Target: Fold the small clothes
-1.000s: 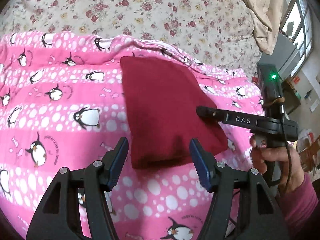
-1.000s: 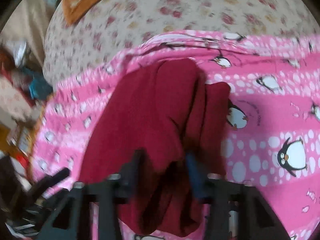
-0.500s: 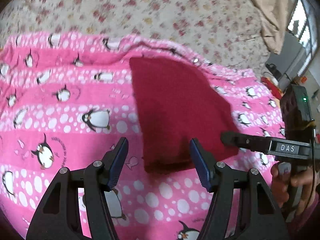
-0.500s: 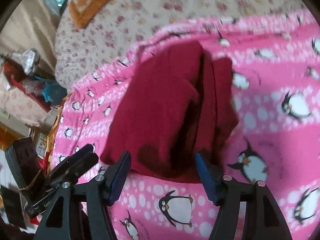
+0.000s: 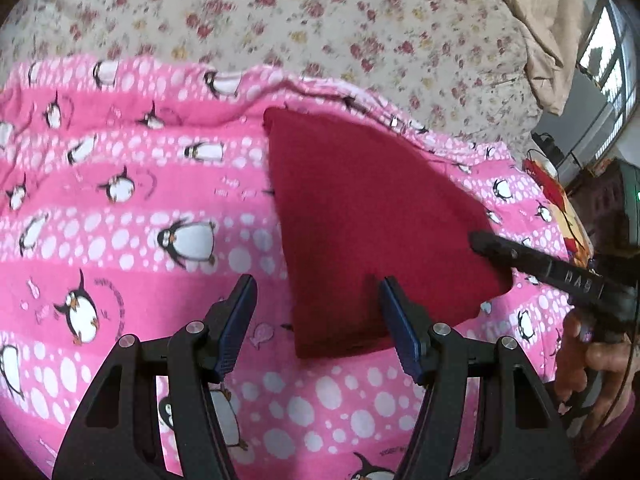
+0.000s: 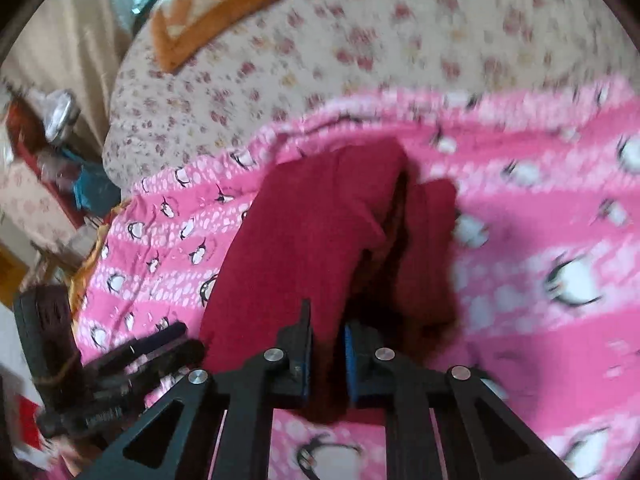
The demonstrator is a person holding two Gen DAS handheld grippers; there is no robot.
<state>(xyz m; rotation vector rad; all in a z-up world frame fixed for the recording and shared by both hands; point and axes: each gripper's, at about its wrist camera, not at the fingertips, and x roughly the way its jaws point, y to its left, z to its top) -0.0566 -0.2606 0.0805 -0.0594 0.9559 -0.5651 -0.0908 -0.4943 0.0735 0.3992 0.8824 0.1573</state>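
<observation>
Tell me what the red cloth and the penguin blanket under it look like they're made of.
Red cloth: seems a soft matte knit or fleece; no sheen, and it bunches in thick folds where the right tongs pinch it.

Penguin blanket: looks like plush printed fleece or flannel; fuzzy surface, soft rumpled edge. Blur leaves the exact weave open.

The right gripper (image 6: 327,354), whose fingers stand wide apart half a second ago just short of the red garment (image 6: 320,240), now has them pinched close on the garment's near edge, a fold of red cloth between the blue pads. In the left wrist view that gripper (image 5: 478,240) sits farther right and lower, its tip at the garment's (image 5: 372,232) right edge instead of over its middle. The garment's near right corner now looks lifted.
</observation>
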